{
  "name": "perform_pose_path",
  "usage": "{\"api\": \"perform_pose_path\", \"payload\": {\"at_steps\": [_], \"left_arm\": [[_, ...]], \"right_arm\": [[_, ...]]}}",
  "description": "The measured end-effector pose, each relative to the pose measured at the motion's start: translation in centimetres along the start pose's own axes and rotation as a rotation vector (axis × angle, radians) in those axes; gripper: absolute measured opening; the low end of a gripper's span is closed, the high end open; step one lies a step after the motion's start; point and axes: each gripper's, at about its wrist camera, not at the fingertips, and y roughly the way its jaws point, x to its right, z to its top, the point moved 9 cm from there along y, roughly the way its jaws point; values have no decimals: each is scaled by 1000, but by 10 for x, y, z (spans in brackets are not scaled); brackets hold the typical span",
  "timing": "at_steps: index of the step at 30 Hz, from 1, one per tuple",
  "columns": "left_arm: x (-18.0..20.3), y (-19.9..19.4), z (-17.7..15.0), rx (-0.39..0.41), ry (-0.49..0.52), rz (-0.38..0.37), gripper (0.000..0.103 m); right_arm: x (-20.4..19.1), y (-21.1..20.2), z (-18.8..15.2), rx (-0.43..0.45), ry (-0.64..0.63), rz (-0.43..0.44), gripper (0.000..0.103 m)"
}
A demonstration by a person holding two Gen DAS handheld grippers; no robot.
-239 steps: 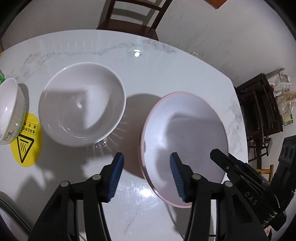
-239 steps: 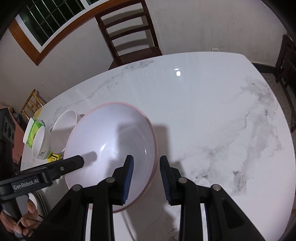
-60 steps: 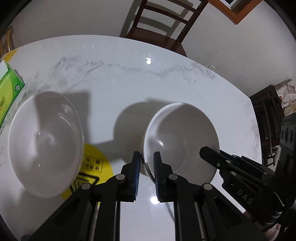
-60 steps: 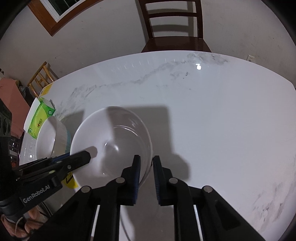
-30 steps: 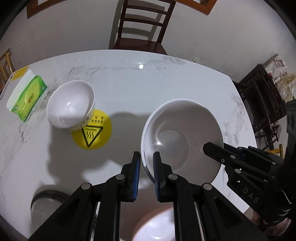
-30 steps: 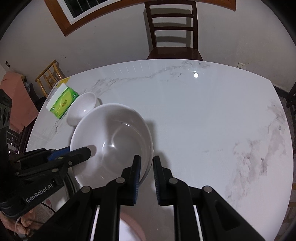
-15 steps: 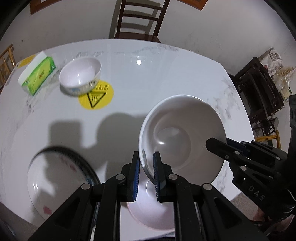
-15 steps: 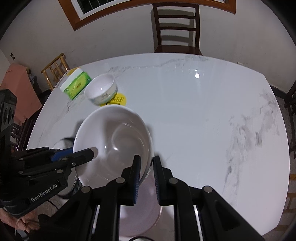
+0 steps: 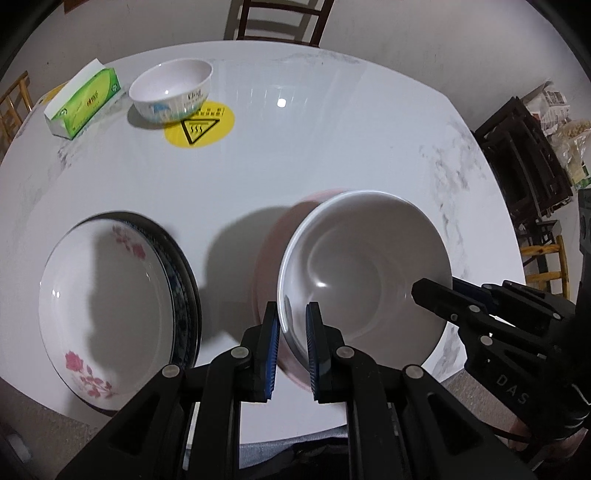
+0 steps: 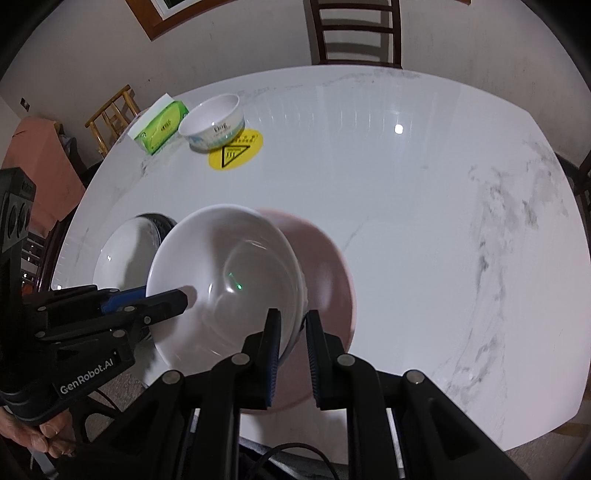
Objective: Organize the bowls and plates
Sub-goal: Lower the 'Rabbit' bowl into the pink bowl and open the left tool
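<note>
Both grippers hold one large white bowl (image 9: 364,273) by its rim, above a pink bowl (image 9: 269,236) on the white marble table (image 9: 332,140). My left gripper (image 9: 291,343) is shut on the bowl's near left rim. My right gripper (image 10: 292,341) is shut on the opposite rim; the white bowl (image 10: 225,280) and pink bowl (image 10: 325,266) show there too. A flowered plate (image 9: 107,306) stacked on a dark-rimmed plate lies at the left. A small white bowl (image 9: 171,90) stands at the far left.
A green tissue box (image 9: 83,103) and a yellow warning sticker (image 9: 199,123) lie near the small bowl. A wooden chair (image 9: 280,18) stands beyond the table. Dark furniture (image 9: 524,147) stands at the right.
Both grippers have carried the white bowl back toward the near table edge and lowered it over the pink bowl. The flowered plate has come fully into view.
</note>
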Motion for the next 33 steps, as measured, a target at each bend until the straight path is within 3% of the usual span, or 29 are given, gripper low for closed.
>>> {"api": "perform_pose_path", "payload": {"at_steps": [19, 33], "left_arm": [[-1, 13, -4, -7, 42, 60, 11], [-2, 14, -2, -8, 50, 77, 12]], "right_arm": [[-1, 21, -12, -52, -15, -17, 17], [-2, 21, -11, -38, -34, -30, 17]]}}
